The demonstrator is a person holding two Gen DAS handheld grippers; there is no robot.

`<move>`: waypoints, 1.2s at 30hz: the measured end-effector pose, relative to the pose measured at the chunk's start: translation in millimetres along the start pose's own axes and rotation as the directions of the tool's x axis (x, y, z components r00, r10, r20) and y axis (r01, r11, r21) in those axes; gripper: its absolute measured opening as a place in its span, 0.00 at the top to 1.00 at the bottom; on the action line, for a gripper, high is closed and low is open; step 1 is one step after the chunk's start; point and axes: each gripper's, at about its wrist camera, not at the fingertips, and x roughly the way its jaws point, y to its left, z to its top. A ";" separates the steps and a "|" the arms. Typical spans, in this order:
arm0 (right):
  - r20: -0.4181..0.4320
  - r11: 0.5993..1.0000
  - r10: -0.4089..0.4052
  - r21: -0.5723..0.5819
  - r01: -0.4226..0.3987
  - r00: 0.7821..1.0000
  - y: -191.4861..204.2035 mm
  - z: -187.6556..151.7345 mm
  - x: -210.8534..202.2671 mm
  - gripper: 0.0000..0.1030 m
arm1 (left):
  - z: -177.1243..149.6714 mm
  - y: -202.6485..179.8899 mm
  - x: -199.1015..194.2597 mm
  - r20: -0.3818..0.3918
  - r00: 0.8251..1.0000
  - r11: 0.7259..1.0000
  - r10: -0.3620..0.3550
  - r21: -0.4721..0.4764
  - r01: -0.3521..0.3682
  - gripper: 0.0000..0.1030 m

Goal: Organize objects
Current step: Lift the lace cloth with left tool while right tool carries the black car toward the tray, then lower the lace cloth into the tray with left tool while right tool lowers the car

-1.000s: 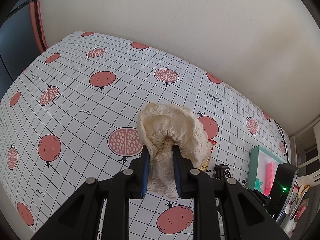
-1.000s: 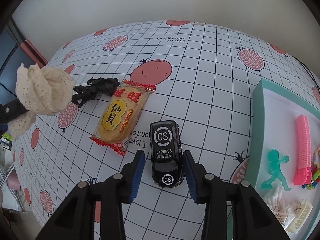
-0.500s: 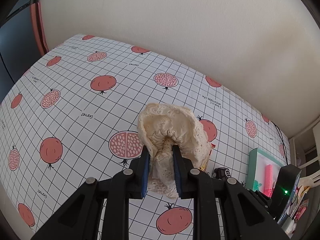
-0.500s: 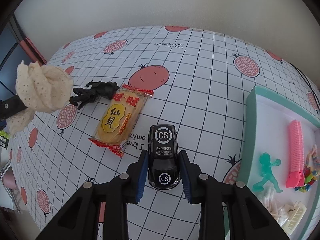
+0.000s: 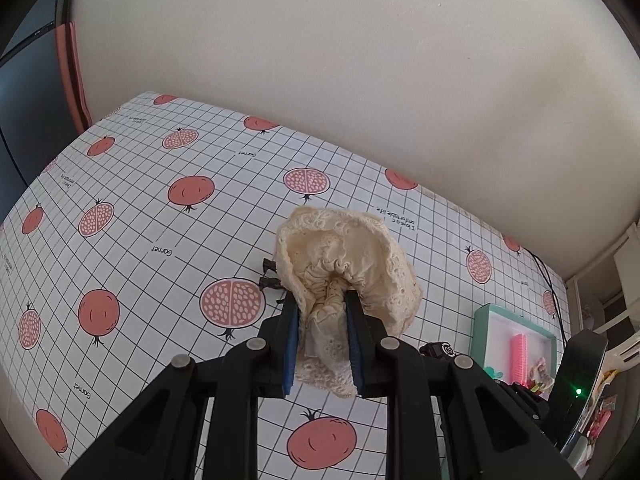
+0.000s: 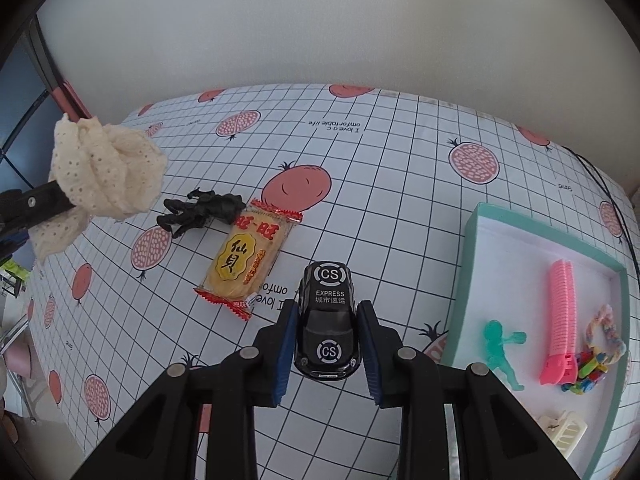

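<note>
My left gripper point(image 5: 322, 322) is shut on a cream lace scrunchie point(image 5: 344, 264), held above the pomegranate-print tablecloth point(image 5: 160, 216); the same scrunchie point(image 6: 104, 172) shows at the far left of the right wrist view. My right gripper point(image 6: 326, 330) is shut on a black toy car point(image 6: 327, 324) marked "CS EXPRESS", lifted off the cloth. A yellow rice-cracker packet point(image 6: 246, 260) and a black toy figure point(image 6: 200, 210) lie on the table beyond it. The teal-rimmed tray point(image 6: 466, 264) stands to the right.
The tray holds a pink comb point(image 6: 560, 320), a teal figure point(image 6: 500, 350), a beaded bracelet point(image 6: 604, 332), small colourful bits and a cream clip point(image 6: 564, 432). A plain wall point(image 6: 320, 32) backs the table. A black cable point(image 6: 616, 208) runs along the far right edge.
My right gripper closed on the toy car and lifted it off the cloth. Both grippers rose, so the table looks farther away; the left kept its grip on the scrunchie.
</note>
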 end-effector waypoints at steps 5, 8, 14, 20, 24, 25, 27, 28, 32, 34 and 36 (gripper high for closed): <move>0.029 1.000 -0.001 0.017 0.001 1.000 -14.5 1.5 -13.7 0.69 | -1.4 -14.9 -4.4 0.012 1.000 1.000 -0.017 0.014 0.017 0.78; 0.048 0.999 -0.009 0.045 0.007 0.999 -29.8 1.2 -23.4 0.69 | -2.4 -26.7 -6.2 0.016 0.999 0.999 -0.029 0.026 0.029 0.78; 0.082 0.994 -0.033 0.107 0.024 0.996 -64.2 -1.4 -42.2 0.69 | -3.5 -53.4 -7.8 0.022 0.998 0.997 -0.057 0.046 0.056 0.78; 0.093 0.984 -0.071 0.169 0.055 0.993 -101.7 -9.1 -54.7 0.69 | -7.9 -84.4 -5.3 0.016 0.995 0.992 -0.096 0.083 0.095 0.78; 0.091 0.975 -0.095 0.212 0.074 0.991 -127.1 -15.8 -59.6 0.69 | -13.7 -108.4 -2.4 0.008 0.992 0.985 -0.130 0.113 0.128 0.78; 0.091 0.972 -0.101 0.223 0.079 0.991 -133.7 -17.8 -60.8 0.69 | -15.2 -114.3 -1.1 0.005 0.991 0.984 -0.137 0.120 0.136 0.78; 0.090 0.966 -0.110 0.242 0.085 0.990 -144.6 -21.2 -62.8 0.69 | -18.9 -126.3 2.7 -0.004 0.988 0.979 -0.154 0.133 0.153 0.78; 0.090 0.964 -0.114 0.252 0.088 0.989 -150.3 -23.0 -63.8 0.69 | -21.3 -132.4 4.4 -0.009 0.987 0.977 -0.163 0.141 0.162 0.78; 0.089 0.952 -0.141 0.284 0.111 0.986 -171.1 -30.4 -68.1 0.69 | -30.7 -153.3 13.4 -0.028 0.982 0.968 -0.186 0.166 0.188 0.78; 0.091 0.945 -0.155 0.304 0.120 0.984 -182.2 -34.2 -71.5 0.69 | -34.3 -161.7 18.4 -0.035 0.979 0.963 -0.202 0.176 0.205 0.78; 0.094 0.935 -0.167 0.331 0.128 0.981 -192.7 -37.7 -73.9 0.69 | -38.6 -170.6 22.9 -0.046 0.973 0.956 -0.225 0.184 0.229 0.78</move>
